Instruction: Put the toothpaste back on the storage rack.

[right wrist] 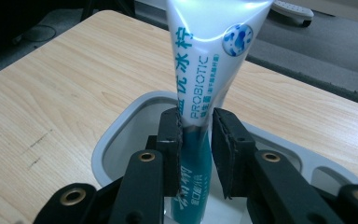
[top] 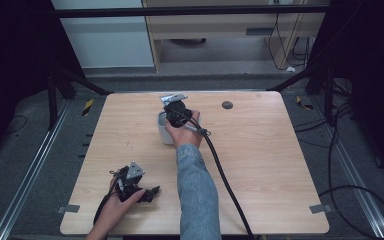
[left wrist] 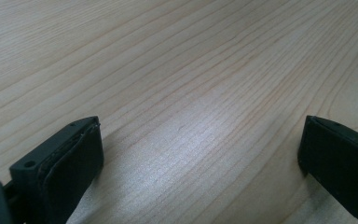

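Observation:
A white and teal toothpaste tube (right wrist: 214, 46) marked PROBIOTIC stands upright, its lower end inside a pale grey holder cup (right wrist: 121, 135). My right gripper (right wrist: 196, 126) has a pad against each side of the tube just above the cup's rim. In the high view that gripper (top: 176, 116) points down over the cup (top: 163, 132) at the table's far middle, and the hand hides the tube. My left gripper (top: 150, 192) lies low near the front left edge. Its jaws (left wrist: 200, 163) stand wide apart over bare wood with nothing between them.
A small dark round disc (top: 227, 105) lies on the wooden table (top: 270, 165) to the right of the cup. The right gripper's black cable (top: 225, 175) trails across the table to the front edge. Metal floor rails and loose cables flank the table.

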Action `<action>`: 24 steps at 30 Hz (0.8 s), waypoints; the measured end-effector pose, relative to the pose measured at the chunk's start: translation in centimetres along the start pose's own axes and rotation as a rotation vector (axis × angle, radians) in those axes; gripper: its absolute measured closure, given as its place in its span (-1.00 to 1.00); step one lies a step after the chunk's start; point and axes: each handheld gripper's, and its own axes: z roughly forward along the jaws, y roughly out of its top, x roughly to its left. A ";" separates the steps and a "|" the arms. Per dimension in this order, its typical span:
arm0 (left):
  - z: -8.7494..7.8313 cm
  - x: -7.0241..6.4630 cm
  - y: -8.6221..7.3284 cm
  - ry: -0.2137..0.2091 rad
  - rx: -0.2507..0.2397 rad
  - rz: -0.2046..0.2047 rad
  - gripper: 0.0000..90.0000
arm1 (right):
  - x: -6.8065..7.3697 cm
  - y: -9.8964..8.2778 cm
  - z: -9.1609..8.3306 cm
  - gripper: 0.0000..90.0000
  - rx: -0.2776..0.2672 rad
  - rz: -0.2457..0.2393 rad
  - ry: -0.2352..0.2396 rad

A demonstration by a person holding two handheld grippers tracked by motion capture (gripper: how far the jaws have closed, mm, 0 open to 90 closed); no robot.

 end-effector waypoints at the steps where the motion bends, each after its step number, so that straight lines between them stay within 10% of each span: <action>1: 0.0 0.0 0.0 0.000 0.000 0.000 -1.00 | 0.1 0.0 -0.1 0.62 -0.003 -0.002 0.004; 24: 0.0 0.0 0.0 -0.001 0.000 0.001 -1.00 | -0.6 -0.1 -1.6 0.57 -0.015 -0.001 0.018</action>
